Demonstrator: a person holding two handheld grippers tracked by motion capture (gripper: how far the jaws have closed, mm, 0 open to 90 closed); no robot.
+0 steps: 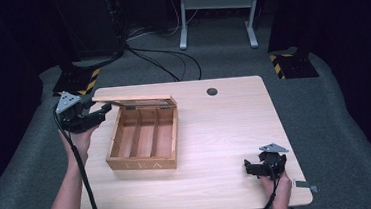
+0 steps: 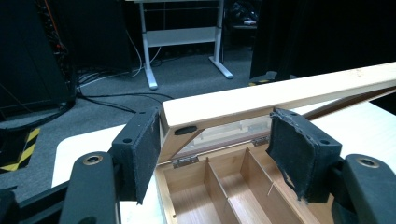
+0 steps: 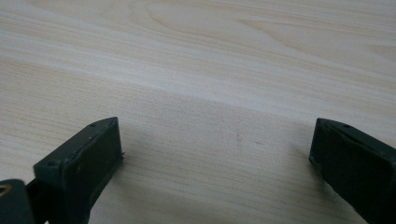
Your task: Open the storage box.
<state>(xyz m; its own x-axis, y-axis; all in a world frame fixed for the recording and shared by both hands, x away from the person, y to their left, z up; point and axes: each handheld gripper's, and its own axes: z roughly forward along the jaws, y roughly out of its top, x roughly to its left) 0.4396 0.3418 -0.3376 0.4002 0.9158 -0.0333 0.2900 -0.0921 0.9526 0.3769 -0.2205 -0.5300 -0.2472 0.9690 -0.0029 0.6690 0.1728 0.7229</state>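
Observation:
A wooden tea box (image 1: 143,138) with three empty compartments (image 2: 233,186) stands left of centre on the table (image 1: 225,126). Its lid (image 1: 133,99) is raised and roughly level above the back edge. My left gripper (image 1: 101,113) is at the lid's left end, open; in the left gripper view the lid (image 2: 280,95) runs across between the pads (image 2: 144,154), its corner touching the left pad. My right gripper (image 1: 251,168) rests low at the front right of the table, open (image 3: 217,154), with bare wood (image 3: 210,56) between its jaws.
A dark round grommet (image 1: 212,91) sits near the table's back edge. A small metal piece (image 1: 305,185) lies at the front right corner. On the floor beyond are cables (image 1: 170,60), a white desk frame (image 1: 216,12) and striped stand bases (image 1: 79,83).

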